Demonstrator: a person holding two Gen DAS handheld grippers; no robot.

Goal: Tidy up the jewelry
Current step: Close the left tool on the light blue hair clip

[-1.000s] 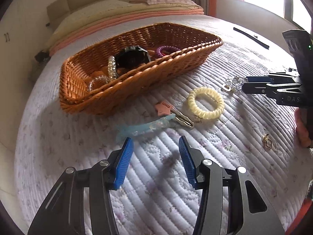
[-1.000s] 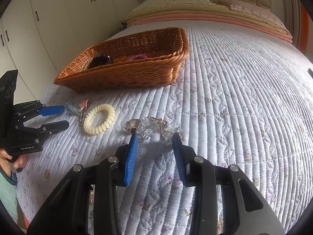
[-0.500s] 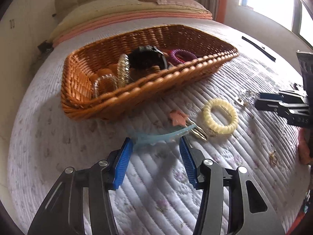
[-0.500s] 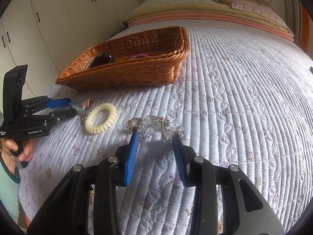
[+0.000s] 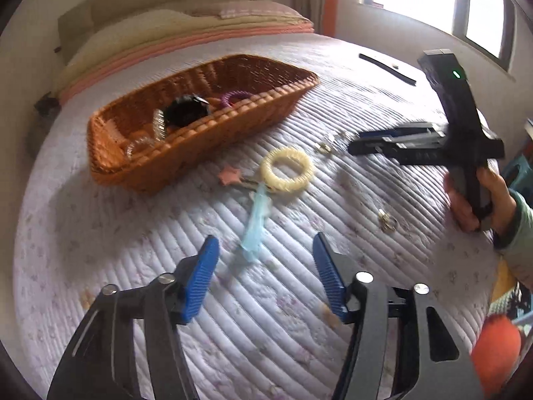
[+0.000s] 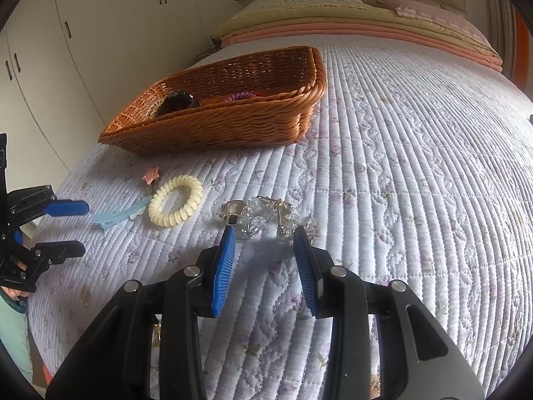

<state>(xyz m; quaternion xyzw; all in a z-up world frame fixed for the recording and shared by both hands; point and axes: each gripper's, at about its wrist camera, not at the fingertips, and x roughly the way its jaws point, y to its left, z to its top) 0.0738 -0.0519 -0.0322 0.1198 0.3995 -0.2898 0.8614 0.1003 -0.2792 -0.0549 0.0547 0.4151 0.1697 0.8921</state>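
A wicker basket (image 5: 260, 106) (image 6: 233, 126) sits on the quilted bed and holds a black piece (image 5: 186, 111), a purple coil tie (image 5: 236, 97) and clear bangles (image 5: 146, 136). On the quilt lie a light blue hair clip (image 5: 255, 230) (image 6: 118, 215), a cream coil tie (image 5: 287, 173) (image 6: 175, 205), a pink star clip (image 5: 229, 175) (image 6: 151, 174), a crystal bracelet (image 6: 276, 218) and a small gold piece (image 5: 386, 221). My left gripper (image 5: 265, 255) (image 6: 66, 226) is open, just short of the blue clip. My right gripper (image 6: 265, 243) (image 5: 353, 143) is open, its tips at the crystal bracelet.
Folded blankets and pillows (image 6: 349, 23) lie at the head of the bed. White cupboards (image 6: 66, 50) stand to the left, a window (image 5: 433, 10) to the right. A black strip (image 5: 388, 68) lies on the far quilt. The bed edge is near the left gripper.
My left gripper has swung round so the blue clip now points lengthwise between its fingers. My right gripper has crept closer to the crystal bracelet. Both stay open.
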